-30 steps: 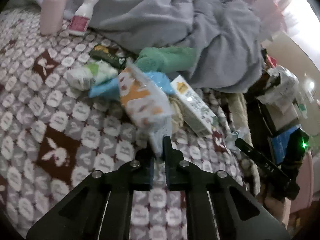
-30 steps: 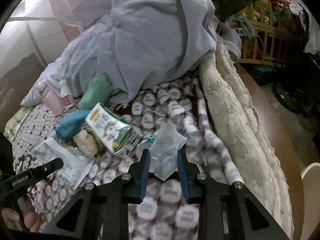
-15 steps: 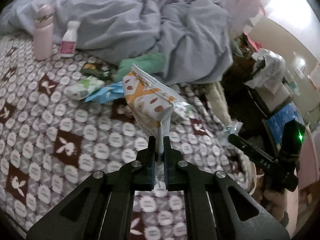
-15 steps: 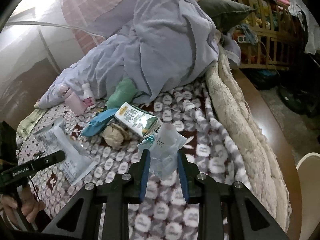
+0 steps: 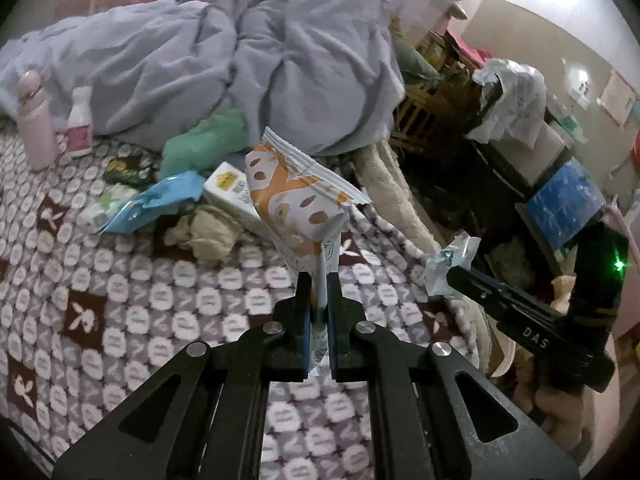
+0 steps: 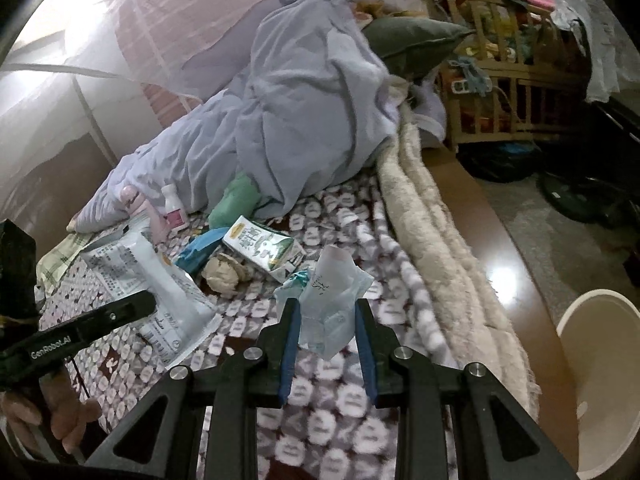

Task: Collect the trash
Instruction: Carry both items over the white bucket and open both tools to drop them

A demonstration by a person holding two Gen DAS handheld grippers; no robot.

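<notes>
A cluttered bedroom: a bed spread with a rabbit-print blanket [image 5: 120,320], a heap of lilac bedding [image 5: 248,72] at its far side and a cream fleece edge [image 6: 432,220] running beside a wooden floor. Just ahead of the left gripper [image 5: 318,292], whose jaws are clamped tight on its sealed end, an orange-and-white snack wrapper [image 5: 292,200] stands lifted clear of the blanket. The right gripper [image 6: 324,320] pinches a crumpled pale-blue plastic wrapper [image 6: 332,300] between its blue pads, also raised off the bed. Both pieces look light, thin and slippery; the snack wrapper likely flops from any hold but its flat crimped seam, and the crumpled plastic probably springs or slides unless squeezed through its bunched middle. Beyond the left gripper's jaws more litter waits on the blanket: a green-and-white carton [image 5: 232,196], a wad of beige paper [image 5: 204,232], a blue packet [image 5: 160,200] and a dark green packet [image 5: 128,168], with a pink flask [image 5: 36,120] and a small white bottle [image 5: 80,120] farther off to the left. Only the right wrist view shows a round white bin [image 6: 596,380] on the floor, low to the right of its gripper, a likely drop point, and the printed back of the snack wrapper. Only the left view shows the wrapper's printed front and the stacked boxes beyond the bed.
</notes>
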